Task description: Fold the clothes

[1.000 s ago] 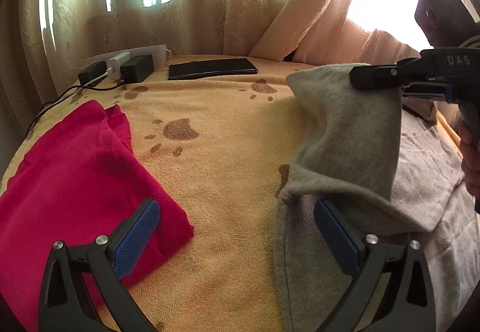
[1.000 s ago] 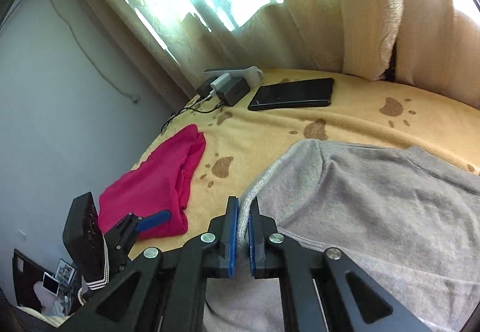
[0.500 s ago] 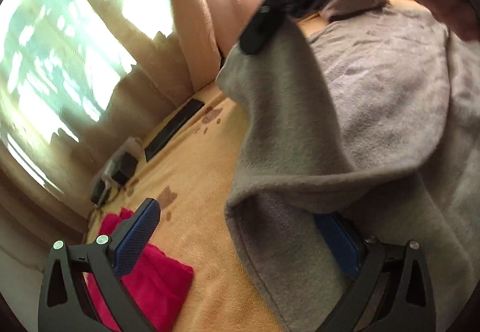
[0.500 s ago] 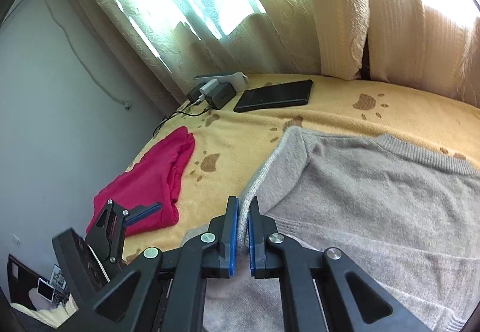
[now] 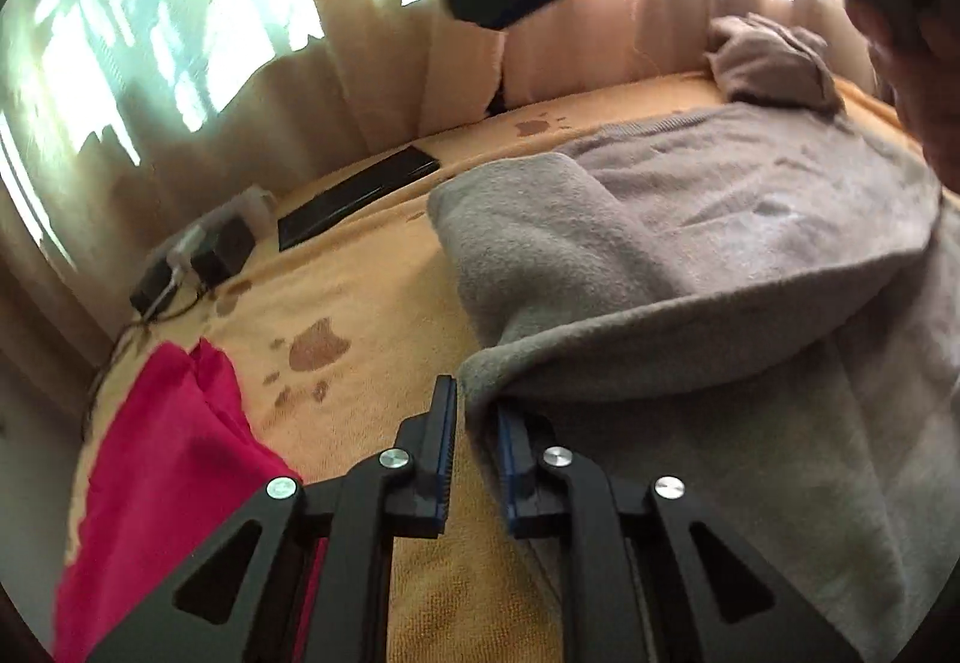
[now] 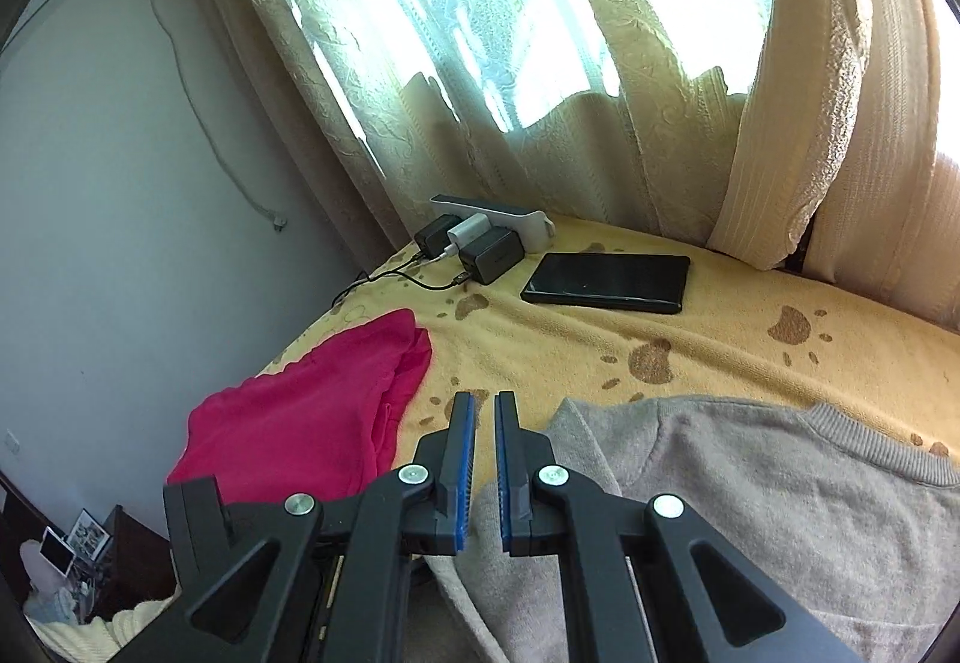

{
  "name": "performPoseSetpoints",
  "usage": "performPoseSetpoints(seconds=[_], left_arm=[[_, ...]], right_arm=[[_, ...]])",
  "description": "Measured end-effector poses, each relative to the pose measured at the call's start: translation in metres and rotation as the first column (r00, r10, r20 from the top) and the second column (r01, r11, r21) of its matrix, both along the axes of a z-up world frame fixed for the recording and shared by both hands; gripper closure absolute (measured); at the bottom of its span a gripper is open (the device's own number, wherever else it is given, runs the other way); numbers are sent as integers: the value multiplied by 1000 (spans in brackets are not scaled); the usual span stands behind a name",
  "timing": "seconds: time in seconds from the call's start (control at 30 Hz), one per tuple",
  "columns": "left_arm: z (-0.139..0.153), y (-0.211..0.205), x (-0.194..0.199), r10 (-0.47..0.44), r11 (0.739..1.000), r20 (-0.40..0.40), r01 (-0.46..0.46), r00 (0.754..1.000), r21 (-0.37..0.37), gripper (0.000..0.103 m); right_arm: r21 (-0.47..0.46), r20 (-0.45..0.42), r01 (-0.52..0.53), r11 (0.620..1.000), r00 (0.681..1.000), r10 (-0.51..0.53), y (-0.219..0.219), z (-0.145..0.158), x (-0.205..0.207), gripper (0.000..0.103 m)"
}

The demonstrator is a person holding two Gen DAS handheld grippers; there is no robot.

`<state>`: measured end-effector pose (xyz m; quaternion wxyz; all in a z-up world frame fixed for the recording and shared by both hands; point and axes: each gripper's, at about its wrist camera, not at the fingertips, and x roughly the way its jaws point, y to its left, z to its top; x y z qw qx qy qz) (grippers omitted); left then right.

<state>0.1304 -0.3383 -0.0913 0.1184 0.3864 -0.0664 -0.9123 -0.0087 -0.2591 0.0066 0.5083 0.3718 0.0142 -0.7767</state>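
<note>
While the grey sweater (image 5: 750, 255) lies spread over the right part of the bed (image 5: 372, 303), on its yellow paw-print blanket, the left hand-held gripper (image 5: 474, 411) has just been closing and its jaws now pinch a folded edge of that sweater near the hem; the right hand-held gripper (image 6: 485, 423) has its jaws drawn together, with grey knit bunched at their base, though whether it is clamped in them cannot be told; a red garment (image 6: 306, 417) lies folded on the bed's left side, well apart from the sweater; beyond it, by the curtain (image 6: 456, 63), a black tablet (image 6: 606, 282) lies flat beside a power strip (image 6: 498, 219) with chargers
</note>
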Motion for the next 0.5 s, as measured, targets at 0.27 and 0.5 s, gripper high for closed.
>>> performPoseSetpoints(seconds=[0.27,0.5], left_arm=[[-20,-4,26,76,994,69,-70,995,-88,89],[-7,-14,37,90,994,42,-87,995,-61,88]], right_arm=[[145,-2,101,984,995,-102,39,-38,-8,95],[167,63,314,935,943,-328,159,-59,-16,86]])
